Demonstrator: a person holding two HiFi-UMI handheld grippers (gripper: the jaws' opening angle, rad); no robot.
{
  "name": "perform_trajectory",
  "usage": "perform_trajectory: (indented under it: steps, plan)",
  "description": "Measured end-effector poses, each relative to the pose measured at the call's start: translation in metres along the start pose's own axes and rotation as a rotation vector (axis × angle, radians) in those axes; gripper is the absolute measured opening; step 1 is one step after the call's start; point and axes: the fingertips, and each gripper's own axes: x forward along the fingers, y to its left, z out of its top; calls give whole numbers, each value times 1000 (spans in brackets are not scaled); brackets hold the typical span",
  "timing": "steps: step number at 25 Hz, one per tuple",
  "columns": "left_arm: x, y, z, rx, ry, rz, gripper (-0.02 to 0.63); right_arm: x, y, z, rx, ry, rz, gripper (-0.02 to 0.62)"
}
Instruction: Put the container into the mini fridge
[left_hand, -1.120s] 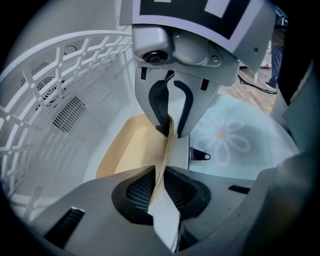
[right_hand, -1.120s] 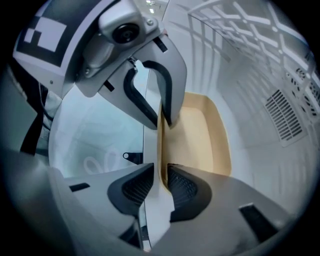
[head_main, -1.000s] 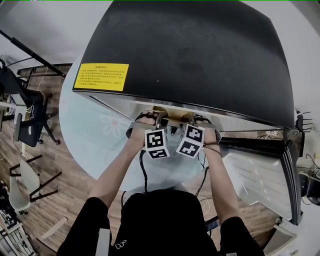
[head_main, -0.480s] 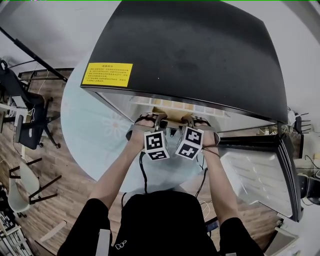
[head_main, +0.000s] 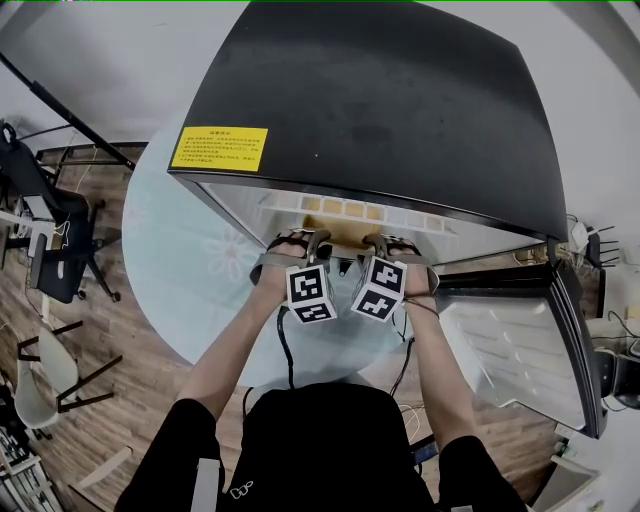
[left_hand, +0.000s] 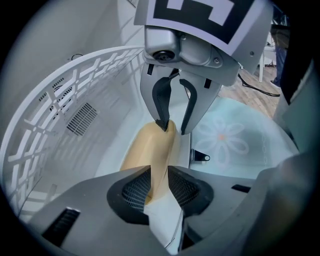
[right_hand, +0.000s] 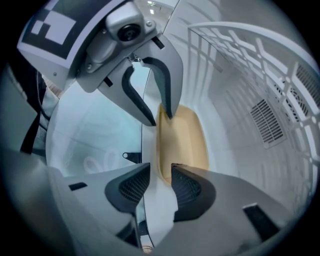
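Note:
A shallow tan container (left_hand: 145, 150) (right_hand: 182, 140) lies on the white floor inside the black mini fridge (head_main: 380, 100). In the head view only a tan strip of it (head_main: 342, 232) shows at the fridge mouth. My left gripper (left_hand: 159, 187) straddles one end of its rim. Its jaws are opening, with the rim between the pads. My right gripper (right_hand: 160, 182) straddles the opposite end, jaws opening too, with a gap beside the rim. Each gripper shows in the other's view, fingers either side of the rim: the right gripper (left_hand: 172, 127), the left gripper (right_hand: 160, 117).
A white wire shelf (left_hand: 65, 110) (right_hand: 260, 65) curves overhead inside the fridge. The fridge door (head_main: 510, 350) hangs open at the right. The fridge stands on a round glass table (head_main: 200, 260) with a flower print. A dark chair (head_main: 50, 250) stands at the left on wood floor.
The head view has shifted, so more of the fridge's lit opening shows. Both hands and grippers stay at the fridge mouth.

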Motion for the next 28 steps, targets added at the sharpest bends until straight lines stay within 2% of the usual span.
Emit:
perform_trajectory:
  steps: [7, 15, 22, 28]
  plan:
    - [-17, 3, 9, 0, -25, 18, 109, -10, 1, 7, 12, -22, -22, 140]
    - [-40, -4, 20, -14, -57, 37, 22, -29, 20, 12, 34, -55, -19, 140]
    - [-60, -28, 21, -45, -48, -14, 15, -44, 51, 13, 65, -81, 3, 135]
    - [-72, -60, 21, -39, -34, -94, 15, -58, 75, 15, 88, -107, 21, 94]
